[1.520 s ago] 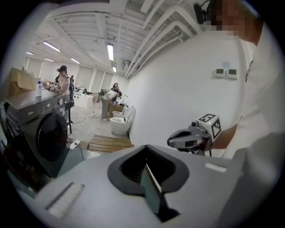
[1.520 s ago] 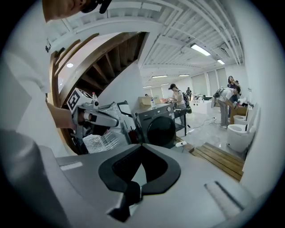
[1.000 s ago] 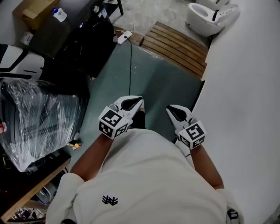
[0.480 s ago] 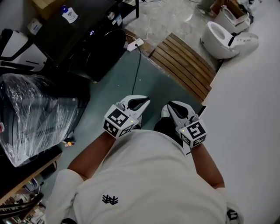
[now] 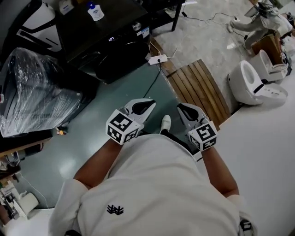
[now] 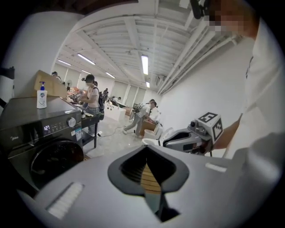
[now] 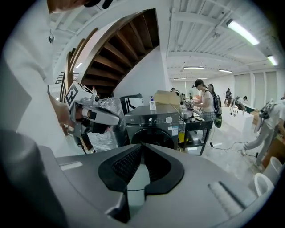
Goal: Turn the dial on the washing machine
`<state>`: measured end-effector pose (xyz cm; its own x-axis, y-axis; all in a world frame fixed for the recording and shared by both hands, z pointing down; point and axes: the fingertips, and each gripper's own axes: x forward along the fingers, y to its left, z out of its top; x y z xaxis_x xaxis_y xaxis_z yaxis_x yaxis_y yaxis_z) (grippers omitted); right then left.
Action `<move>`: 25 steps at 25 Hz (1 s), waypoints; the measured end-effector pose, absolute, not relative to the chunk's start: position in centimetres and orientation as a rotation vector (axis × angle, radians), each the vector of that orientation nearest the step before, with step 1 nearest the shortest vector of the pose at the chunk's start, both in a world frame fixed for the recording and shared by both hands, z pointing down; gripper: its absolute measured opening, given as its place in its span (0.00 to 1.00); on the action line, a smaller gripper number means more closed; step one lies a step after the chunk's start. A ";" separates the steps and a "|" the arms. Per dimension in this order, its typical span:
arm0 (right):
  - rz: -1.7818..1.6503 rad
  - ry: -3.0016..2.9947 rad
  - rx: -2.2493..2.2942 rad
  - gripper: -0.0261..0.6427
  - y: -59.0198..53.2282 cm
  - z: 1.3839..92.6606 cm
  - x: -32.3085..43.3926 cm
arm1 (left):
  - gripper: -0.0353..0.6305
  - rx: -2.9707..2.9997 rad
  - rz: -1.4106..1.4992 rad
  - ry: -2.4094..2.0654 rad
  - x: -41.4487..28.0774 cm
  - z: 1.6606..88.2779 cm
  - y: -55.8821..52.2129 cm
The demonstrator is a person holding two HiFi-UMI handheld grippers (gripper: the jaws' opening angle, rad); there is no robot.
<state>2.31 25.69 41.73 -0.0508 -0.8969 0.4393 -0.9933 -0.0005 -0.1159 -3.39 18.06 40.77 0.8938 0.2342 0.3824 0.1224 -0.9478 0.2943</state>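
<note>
The dark washing machine (image 5: 106, 41) stands at the top of the head view, its round silver dial (image 5: 137, 26) near the front right corner of the panel. The left gripper view shows the dial (image 6: 71, 122) at the left; in the right gripper view the dial (image 7: 168, 119) sits near the middle. My left gripper (image 5: 148, 103) and right gripper (image 5: 181, 107) hang side by side in front of my torso, far from the machine. Both have their jaws shut with nothing between them.
A plastic-wrapped bundle (image 5: 37, 92) sits left of the machine. A power strip (image 5: 157, 59) and its cable lie on the green floor. A slatted wooden board (image 5: 203, 87) and a white toilet (image 5: 251, 83) are at the right. A soap bottle (image 5: 94, 11) stands on the machine. People work in the background.
The view has swung, so the washing machine has come further into view at the top and the toilet has slid down the right. Both grippers stay shut, side by side.
</note>
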 end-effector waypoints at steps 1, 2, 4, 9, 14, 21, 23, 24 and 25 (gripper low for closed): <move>0.576 -2.053 1.961 0.05 25.2 41.8 3.5 | 0.14 2.801 0.604 0.228 -2.6 40.6 17.7; 0.567 -2.072 1.937 0.05 24.7 41.9 4.4 | 0.14 2.807 0.595 0.186 -2.0 40.6 17.3; 0.550 -2.106 1.874 0.06 23.4 42.6 6.1 | 0.14 2.809 0.568 0.093 -1.2 40.5 16.3; 0.541 -2.161 1.743 0.08 18.6 43.9 7.6 | 0.14 2.787 0.553 -0.049 -1.4 40.3 13.3; 0.517 -2.199 1.667 0.08 11.9 43.9 7.7 | 0.14 2.777 0.554 -0.146 -3.1 40.4 8.8; 0.463 -2.173 1.647 0.11 2.3 45.7 8.6 | 0.14 2.769 0.497 -0.292 -6.2 39.5 3.2; 0.453 -2.155 1.645 0.12 -0.5 46.6 9.5 | 0.14 2.756 0.493 -0.342 -6.7 39.6 1.8; 0.446 -2.143 1.637 0.13 -1.7 47.1 10.0 | 0.14 2.746 0.488 -0.363 -6.8 39.6 1.4; 0.436 -2.134 1.626 0.14 -2.9 47.6 10.5 | 0.14 2.738 0.481 -0.382 -6.9 39.6 1.1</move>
